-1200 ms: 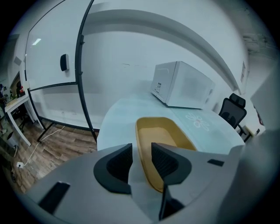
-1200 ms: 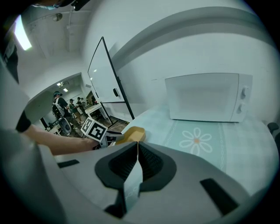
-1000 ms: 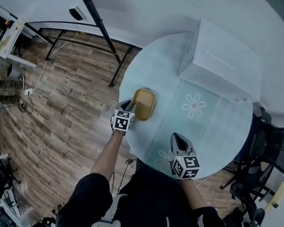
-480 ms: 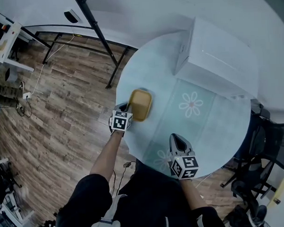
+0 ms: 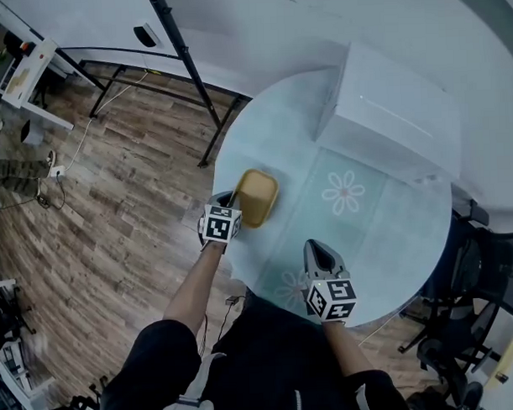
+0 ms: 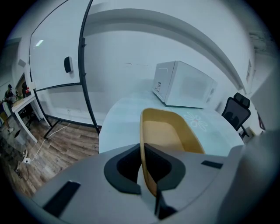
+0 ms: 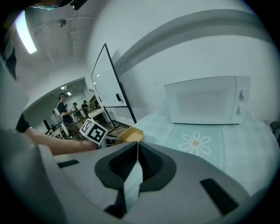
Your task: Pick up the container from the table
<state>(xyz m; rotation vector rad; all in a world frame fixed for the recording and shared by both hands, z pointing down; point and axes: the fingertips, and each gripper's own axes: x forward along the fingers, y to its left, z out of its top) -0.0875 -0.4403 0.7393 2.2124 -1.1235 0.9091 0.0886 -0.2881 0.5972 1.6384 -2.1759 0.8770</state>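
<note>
A shallow mustard-yellow container (image 5: 258, 196) with rounded corners sits at the left edge of a round, pale blue table (image 5: 393, 254), its open side facing up. The left gripper (image 5: 231, 198) reaches in from beyond that edge, and its jaws are closed tight on the container's near wall, one pad inside and one outside. It is not clear whether the container's base is touching the tabletop. The gripper's cube with square markers (image 5: 221, 223) is just off the table edge, over the floor.

The right gripper (image 5: 319, 250) hovers over the near edge of the table, well apart from the container. Its jaws are pressed together with nothing between them. From its own view the container (image 7: 130, 134) appears off to the left, beside the other gripper's marker cube (image 7: 93, 130).

A white daisy pattern (image 5: 344, 191) is printed near the table's centre. A white microwave (image 5: 393, 111) stands at the far edge of the table. A black office chair (image 5: 485, 268) stands past the right edge. Wood-plank flooring (image 5: 113, 188) lies to the left, crossed by a black stand pole (image 5: 184, 51)
</note>
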